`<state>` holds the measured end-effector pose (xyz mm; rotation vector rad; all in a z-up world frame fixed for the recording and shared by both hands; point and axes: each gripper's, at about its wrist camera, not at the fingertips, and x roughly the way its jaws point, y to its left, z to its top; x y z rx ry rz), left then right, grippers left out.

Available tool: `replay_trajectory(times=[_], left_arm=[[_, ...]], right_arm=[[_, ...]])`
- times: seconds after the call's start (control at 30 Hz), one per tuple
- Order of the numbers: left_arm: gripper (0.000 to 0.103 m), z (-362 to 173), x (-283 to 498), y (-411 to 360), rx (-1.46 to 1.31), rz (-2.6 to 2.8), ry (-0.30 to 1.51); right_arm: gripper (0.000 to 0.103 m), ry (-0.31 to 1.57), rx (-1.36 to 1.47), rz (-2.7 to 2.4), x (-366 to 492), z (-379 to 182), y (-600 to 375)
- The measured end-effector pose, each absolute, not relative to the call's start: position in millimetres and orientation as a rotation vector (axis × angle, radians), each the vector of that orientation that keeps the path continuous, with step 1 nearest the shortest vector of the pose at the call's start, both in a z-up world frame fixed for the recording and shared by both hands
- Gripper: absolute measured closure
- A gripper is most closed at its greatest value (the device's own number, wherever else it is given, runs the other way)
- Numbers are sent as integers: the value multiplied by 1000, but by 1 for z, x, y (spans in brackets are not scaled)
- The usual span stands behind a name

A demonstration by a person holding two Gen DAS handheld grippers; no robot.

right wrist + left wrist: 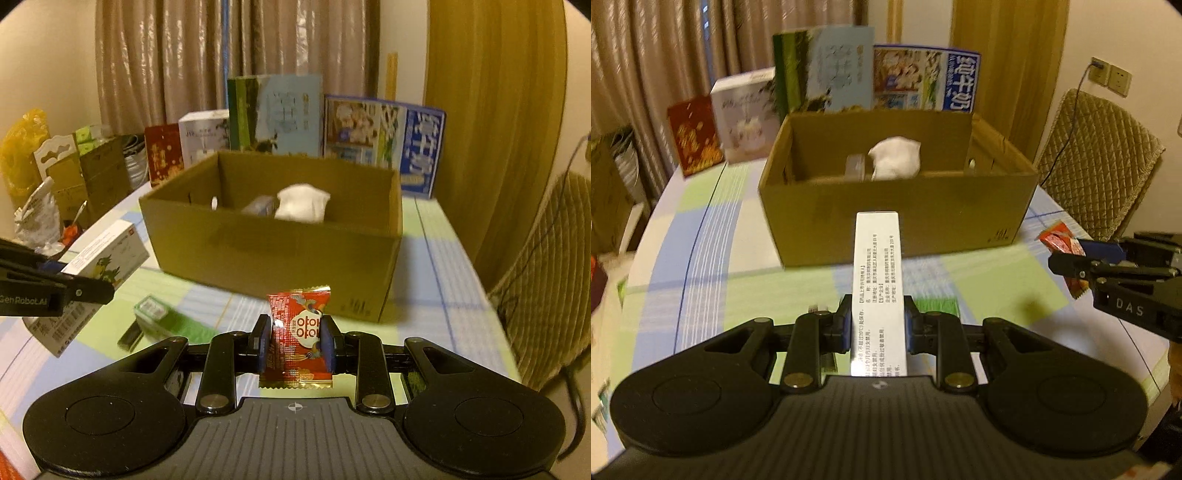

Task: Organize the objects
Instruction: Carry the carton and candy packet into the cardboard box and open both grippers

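Level, both tongs [877, 325] [295, 341] grip white carton [877, 280] and red sachet [300, 332].

the left gripper [877, 325] is level, pointing forward, its jaws clamped on a white box [877, 280]. the right gripper [295, 343] sits just to its right, also level, jaws pinching a red sachet [299, 332].
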<state>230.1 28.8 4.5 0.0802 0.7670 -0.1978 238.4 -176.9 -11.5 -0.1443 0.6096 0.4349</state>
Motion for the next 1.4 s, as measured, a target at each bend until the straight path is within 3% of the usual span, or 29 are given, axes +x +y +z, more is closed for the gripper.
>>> replay_trajectory(times=[1.4], left_arm=[[82,18,281,18,79,-201,725]], right_arm=[[78,556,-61,429,288,13,-168]])
